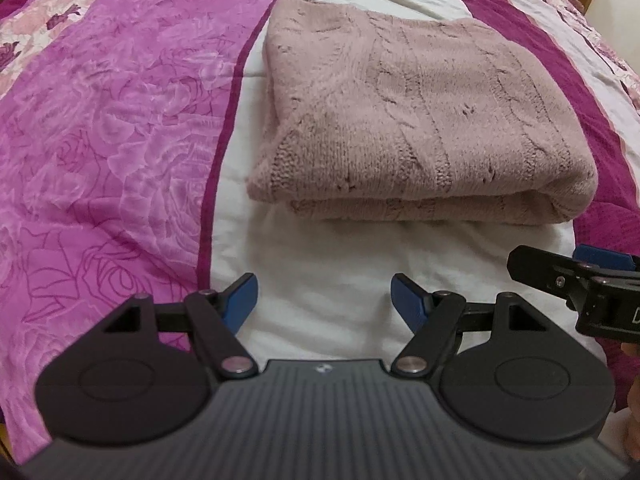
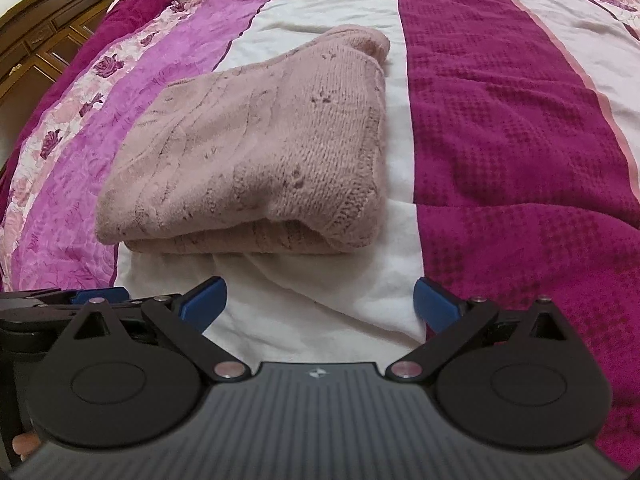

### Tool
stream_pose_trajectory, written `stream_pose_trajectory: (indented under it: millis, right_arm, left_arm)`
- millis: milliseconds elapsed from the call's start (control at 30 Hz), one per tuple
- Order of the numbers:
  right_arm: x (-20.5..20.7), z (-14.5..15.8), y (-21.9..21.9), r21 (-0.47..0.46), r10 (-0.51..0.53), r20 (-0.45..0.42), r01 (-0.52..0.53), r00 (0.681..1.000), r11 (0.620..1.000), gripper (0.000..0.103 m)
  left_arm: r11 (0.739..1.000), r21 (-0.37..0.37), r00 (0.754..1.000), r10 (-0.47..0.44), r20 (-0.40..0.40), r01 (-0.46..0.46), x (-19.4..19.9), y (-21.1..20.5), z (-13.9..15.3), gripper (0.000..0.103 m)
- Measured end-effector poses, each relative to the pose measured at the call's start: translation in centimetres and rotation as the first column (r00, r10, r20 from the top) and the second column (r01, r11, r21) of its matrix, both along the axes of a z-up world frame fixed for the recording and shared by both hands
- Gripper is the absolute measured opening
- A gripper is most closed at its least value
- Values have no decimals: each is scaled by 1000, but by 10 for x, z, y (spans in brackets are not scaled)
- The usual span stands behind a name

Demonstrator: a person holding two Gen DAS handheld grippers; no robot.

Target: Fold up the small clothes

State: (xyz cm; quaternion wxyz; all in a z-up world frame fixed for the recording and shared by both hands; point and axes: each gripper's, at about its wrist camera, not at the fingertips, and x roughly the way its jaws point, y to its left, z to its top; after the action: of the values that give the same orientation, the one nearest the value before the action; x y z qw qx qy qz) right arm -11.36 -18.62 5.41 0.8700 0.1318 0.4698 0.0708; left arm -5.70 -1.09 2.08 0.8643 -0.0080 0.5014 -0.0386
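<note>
Knitted dusty-pink sweater, folded, seemingly double, on quilted bedspread; left gripper, right gripper released.

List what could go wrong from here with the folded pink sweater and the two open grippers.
1. The pink knit sweater has loose open stitches; a blue finger could snag one.
2. Its near edge shows stacked layers; pinching only the top one would undo the fold.
3. The left gripper and right gripper sit close together, so they could bump.
</note>
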Motion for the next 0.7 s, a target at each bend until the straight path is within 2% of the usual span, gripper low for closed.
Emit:
stream_pose_trajectory:
  millis: [700]
  right_arm:
    - [0,-1,1,1,1,-2,-1,1000,1000,103]
  left_arm:
    - [1000,-6,1000,15,-6,-15,0,2,-1,75]
